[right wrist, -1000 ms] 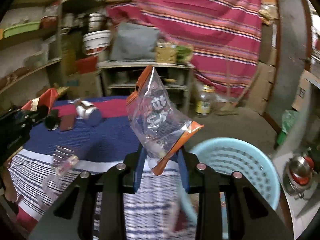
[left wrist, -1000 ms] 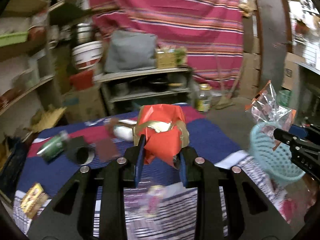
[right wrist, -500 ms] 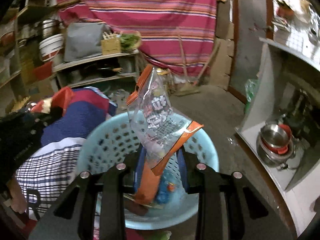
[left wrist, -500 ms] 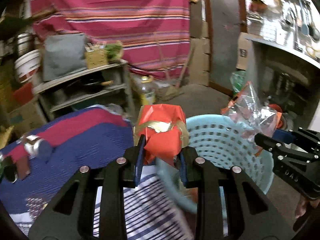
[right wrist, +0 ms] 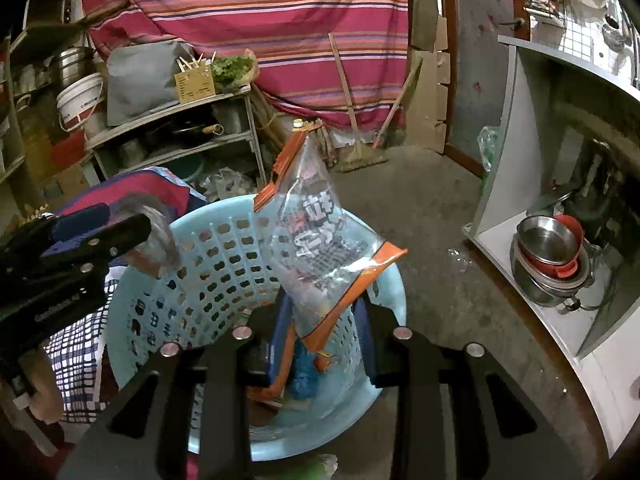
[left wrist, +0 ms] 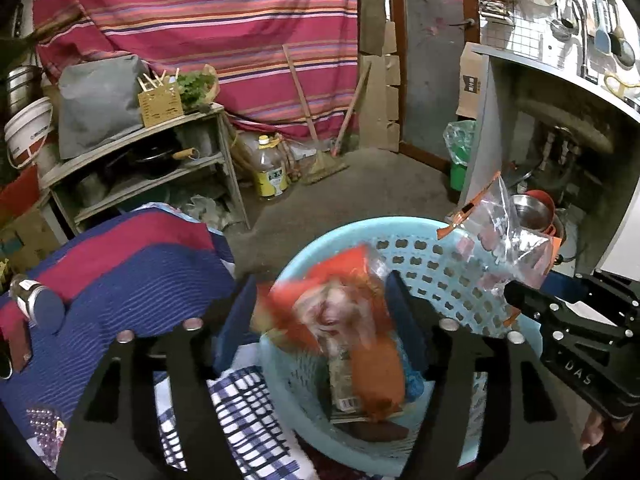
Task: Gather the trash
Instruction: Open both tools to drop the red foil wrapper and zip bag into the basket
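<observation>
Crinkly clear bag [right wrist: 320, 248], perforated plastic basket [right wrist: 224, 248]

A bed under a blue-and-red striped blanket [left wrist: 132, 264]; a small can [left wrist: 38, 306] lies on it, left of the blue basket [left wrist: 452, 264]

Red wrapper [left wrist: 320, 312] smeared by motion blur between left tool [left wrist: 324, 308] fingers, contact not readable. Basket [right wrist: 224, 256] bottom contents hidden behind right tool [right wrist: 322, 336]. Clear bag [right wrist: 316, 240] print illegible.
</observation>
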`<state>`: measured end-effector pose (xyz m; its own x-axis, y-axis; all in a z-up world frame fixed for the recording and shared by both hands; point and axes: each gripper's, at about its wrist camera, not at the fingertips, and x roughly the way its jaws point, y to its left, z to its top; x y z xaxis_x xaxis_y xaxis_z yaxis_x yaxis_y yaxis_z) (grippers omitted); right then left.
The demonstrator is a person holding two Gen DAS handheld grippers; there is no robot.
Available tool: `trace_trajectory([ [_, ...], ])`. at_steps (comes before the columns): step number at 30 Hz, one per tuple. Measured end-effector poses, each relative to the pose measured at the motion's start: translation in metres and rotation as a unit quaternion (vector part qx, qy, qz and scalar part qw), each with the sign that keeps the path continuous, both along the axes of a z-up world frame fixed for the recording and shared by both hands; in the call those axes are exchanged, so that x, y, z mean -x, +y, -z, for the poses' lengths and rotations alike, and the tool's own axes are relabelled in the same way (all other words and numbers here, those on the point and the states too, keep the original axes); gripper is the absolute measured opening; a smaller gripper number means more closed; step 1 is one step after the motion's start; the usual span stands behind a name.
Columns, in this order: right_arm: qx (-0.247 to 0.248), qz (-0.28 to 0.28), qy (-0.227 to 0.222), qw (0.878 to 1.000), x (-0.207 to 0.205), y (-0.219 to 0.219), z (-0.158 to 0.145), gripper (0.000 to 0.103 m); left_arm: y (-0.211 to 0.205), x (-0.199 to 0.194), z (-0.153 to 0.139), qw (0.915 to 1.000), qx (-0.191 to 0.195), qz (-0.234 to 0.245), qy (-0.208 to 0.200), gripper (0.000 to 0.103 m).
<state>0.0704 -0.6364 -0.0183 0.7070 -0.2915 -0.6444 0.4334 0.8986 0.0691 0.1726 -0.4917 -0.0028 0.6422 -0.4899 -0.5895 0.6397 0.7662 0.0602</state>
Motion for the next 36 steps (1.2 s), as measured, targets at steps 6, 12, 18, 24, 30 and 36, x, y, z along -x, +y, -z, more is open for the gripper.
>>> trace_trajectory([
  [6, 0.000, -0.008, 0.003, 1.000, -0.005, 0.005, 0.001, 0.031, 0.016, 0.001, -0.011, 0.9998, 0.005, -0.016, -0.014, 0.081],
  [12, 0.000, -0.016, 0.009, 1.000, -0.016, 0.016, 0.002, 0.032, 0.043, -0.002, -0.024, 0.9986, 0.006, -0.042, -0.032, 0.087],
  [18, 0.004, -0.008, 0.016, 1.000, -0.026, 0.023, 0.000, 0.057, 0.087, -0.009, -0.036, 0.9956, 0.004, -0.081, -0.047, 0.090],
  [24, 0.004, 0.016, 0.021, 1.000, -0.028, 0.032, -0.001, 0.078, 0.146, -0.021, -0.042, 0.9905, 0.011, -0.130, -0.042, 0.092],
  [30, 0.022, 0.011, -0.002, 1.000, -0.032, 0.065, -0.021, 0.088, 0.210, -0.028, -0.045, 0.9818, 0.000, -0.182, -0.055, 0.096],
  [36, 0.032, -0.024, -0.038, 0.998, -0.047, 0.123, -0.046, 0.091, 0.291, -0.037, -0.051, 0.9701, -0.004, -0.235, -0.062, 0.096],
])
